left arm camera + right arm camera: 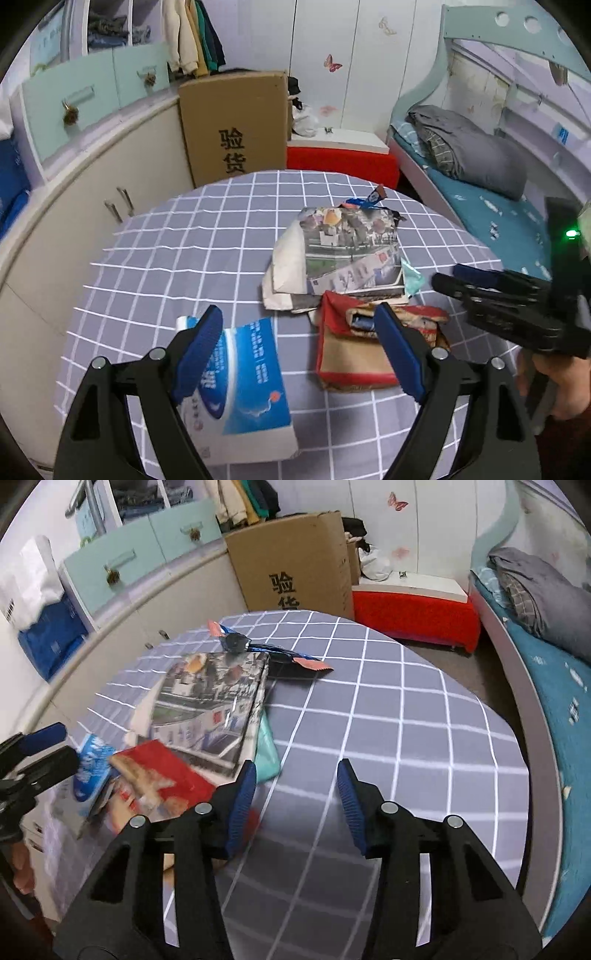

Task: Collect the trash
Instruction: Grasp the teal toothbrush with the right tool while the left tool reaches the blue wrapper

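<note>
Trash heaped mid-table on the checked cloth (155,258): photo-printed magazine (351,251) on top, red packet (351,350) and blue-and-white box (251,387) at its near edge, snack wrapper (273,653) behind. Left gripper (303,350) spread wide, empty, hovering above box and red packet. Right gripper (297,805) parted, nothing between, over bare cloth just right of the heap.

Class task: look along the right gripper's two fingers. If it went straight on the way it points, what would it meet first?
Probably only the bare checked tablecloth: the right gripper is open and empty, and the magazine lies to the left of its line. Depth is uncertain.
</note>
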A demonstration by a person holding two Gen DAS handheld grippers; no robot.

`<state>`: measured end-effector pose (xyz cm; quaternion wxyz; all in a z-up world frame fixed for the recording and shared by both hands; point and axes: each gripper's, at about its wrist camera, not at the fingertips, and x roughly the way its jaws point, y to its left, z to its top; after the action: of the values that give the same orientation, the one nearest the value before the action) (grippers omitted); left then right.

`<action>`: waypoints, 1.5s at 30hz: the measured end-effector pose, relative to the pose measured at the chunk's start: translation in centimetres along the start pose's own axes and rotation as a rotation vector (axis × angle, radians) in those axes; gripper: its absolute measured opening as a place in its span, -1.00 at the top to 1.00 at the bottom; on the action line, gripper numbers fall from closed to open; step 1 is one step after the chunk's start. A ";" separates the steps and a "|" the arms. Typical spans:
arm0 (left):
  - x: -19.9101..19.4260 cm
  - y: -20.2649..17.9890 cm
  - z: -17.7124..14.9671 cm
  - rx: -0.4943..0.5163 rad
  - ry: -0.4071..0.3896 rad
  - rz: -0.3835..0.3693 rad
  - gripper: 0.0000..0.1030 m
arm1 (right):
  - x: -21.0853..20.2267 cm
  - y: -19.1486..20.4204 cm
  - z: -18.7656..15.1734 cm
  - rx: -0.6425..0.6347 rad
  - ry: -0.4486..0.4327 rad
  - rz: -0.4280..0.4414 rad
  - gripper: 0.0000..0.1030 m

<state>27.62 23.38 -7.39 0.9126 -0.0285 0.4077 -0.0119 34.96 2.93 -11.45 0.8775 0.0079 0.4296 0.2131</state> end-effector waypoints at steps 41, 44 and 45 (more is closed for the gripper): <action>-0.4 -10.3 -2.0 0.262 0.036 -0.115 -0.60 | -7.9 -1.8 -8.4 -0.012 -0.080 0.092 0.91; -0.5 -12.0 -0.8 0.231 0.027 -0.164 -0.60 | -7.8 -1.6 -8.8 -0.008 -0.083 0.083 0.91; -0.3 -13.1 -0.6 0.241 0.033 -0.140 -0.60 | -7.7 -1.7 -8.8 0.006 -0.084 0.086 0.91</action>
<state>26.96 10.30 -6.79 0.8995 0.0533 0.4154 -0.1249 24.77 -3.05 -11.62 0.8848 0.0381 0.3921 0.2488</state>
